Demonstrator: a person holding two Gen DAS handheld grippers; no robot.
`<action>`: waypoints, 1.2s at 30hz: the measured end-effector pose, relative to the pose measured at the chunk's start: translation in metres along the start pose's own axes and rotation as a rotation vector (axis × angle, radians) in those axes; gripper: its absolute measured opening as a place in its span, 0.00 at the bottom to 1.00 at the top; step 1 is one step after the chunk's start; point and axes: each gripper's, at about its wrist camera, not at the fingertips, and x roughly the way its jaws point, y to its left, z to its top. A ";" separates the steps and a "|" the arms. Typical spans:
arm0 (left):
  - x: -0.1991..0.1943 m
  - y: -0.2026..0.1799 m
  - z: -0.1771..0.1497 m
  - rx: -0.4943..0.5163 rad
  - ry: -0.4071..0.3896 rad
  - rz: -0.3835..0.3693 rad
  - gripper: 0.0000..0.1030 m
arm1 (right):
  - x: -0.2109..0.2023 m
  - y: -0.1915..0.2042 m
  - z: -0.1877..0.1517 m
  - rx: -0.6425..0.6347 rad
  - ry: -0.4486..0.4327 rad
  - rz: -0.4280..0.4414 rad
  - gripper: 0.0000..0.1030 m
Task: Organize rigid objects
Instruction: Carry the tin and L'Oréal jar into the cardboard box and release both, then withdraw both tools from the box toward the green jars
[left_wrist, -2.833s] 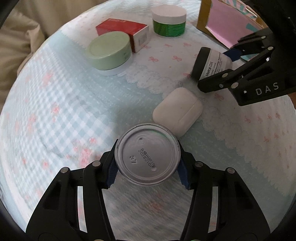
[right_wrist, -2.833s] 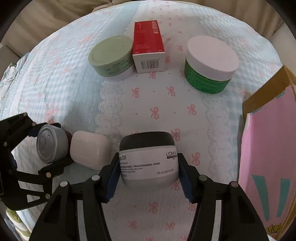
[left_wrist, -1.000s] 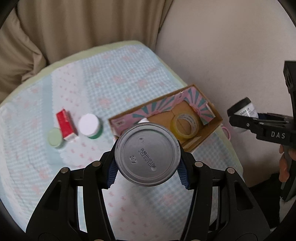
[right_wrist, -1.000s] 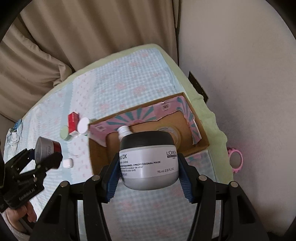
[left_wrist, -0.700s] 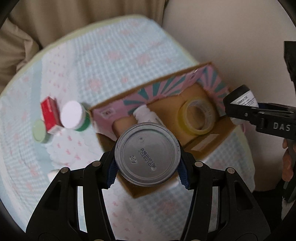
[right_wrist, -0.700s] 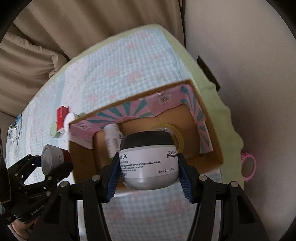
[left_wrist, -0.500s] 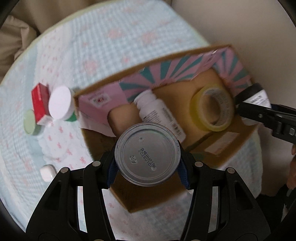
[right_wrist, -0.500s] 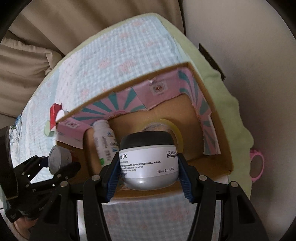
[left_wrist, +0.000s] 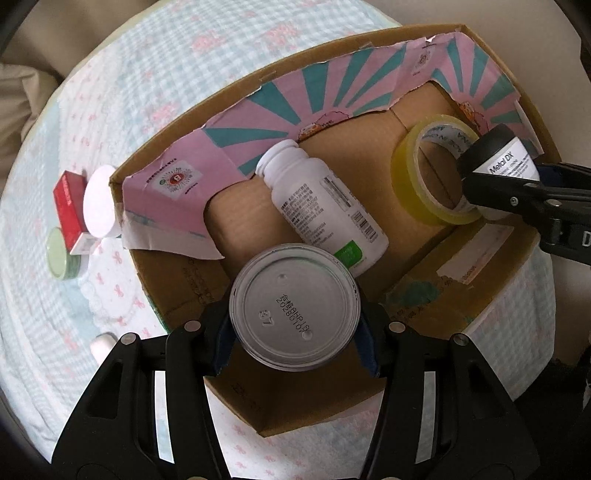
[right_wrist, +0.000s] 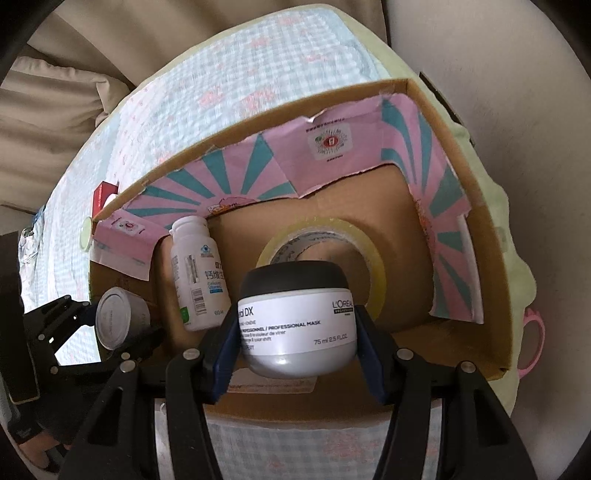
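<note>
Now both tongs grip jars over box: L (left_wrist: 294, 328) tin (left_wrist: 294, 306), R (right_wrist: 297, 345) mask jar (right_wrist: 297, 317).

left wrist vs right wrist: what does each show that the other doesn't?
Left wrist only: green-lidded jar and the can's stamped base, seen head-on.
Right wrist only: pink ring past the box; a hand at lower left.
Both: box, bottle, tape roll, left tool shut on the can, right tool shut on the mask jar.
</note>
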 end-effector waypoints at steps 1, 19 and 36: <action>0.000 -0.001 0.000 0.003 0.000 -0.004 0.49 | 0.001 0.000 0.000 -0.001 0.000 -0.006 0.53; -0.061 0.021 -0.026 -0.079 -0.119 -0.055 1.00 | -0.036 -0.004 -0.017 0.088 -0.110 -0.024 1.00; -0.155 0.082 -0.110 -0.187 -0.260 0.008 1.00 | -0.112 0.060 -0.049 -0.020 -0.210 -0.057 1.00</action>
